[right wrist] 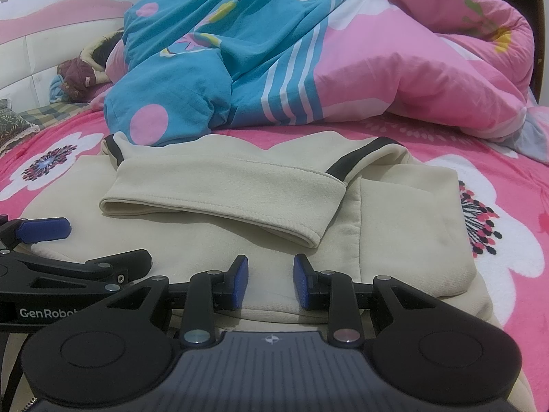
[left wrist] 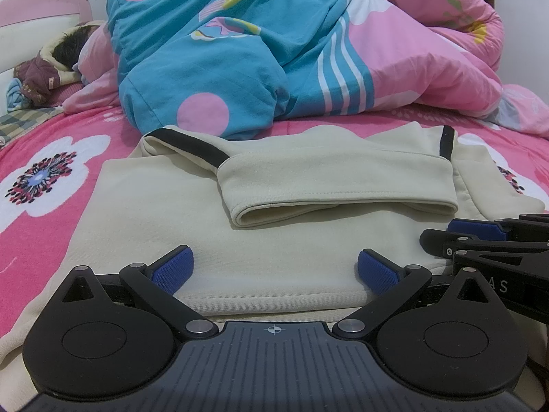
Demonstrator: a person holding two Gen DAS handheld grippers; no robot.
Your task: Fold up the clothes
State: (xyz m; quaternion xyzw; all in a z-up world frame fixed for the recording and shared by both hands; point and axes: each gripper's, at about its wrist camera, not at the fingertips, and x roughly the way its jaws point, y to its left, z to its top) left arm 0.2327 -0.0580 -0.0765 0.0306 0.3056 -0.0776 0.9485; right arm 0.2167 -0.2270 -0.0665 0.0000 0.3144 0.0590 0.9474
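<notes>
Left gripper point(left wrist: 275, 271) spread wide, right gripper point(right wrist: 271, 283) parted, both empty over cream sweatshirt point(left wrist: 206, 226) hem on pink bedspread point(left wrist: 41, 206).

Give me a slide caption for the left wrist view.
Open left tongs poised over a cream sweatshirt, sleeves folded in.

My left two-finger claw point(left wrist: 275, 271) is matte black plastic: two round teardrop housings flank a grey ribbed centre plate stamped with a small white crosshair, and silver rivets pin the angled black links that carry textured royal-blue rubber pads point(left wrist: 173, 268). My right two-finger claw point(right wrist: 271, 282) is built alike, with flat blue pads point(right wrist: 241, 281) on black links, one pivot rivet silvery and the other pinkish. Seen just left of my right claw, the left unit's black side carries white "GenRobot" lettering and a cross-head screw.
</notes>
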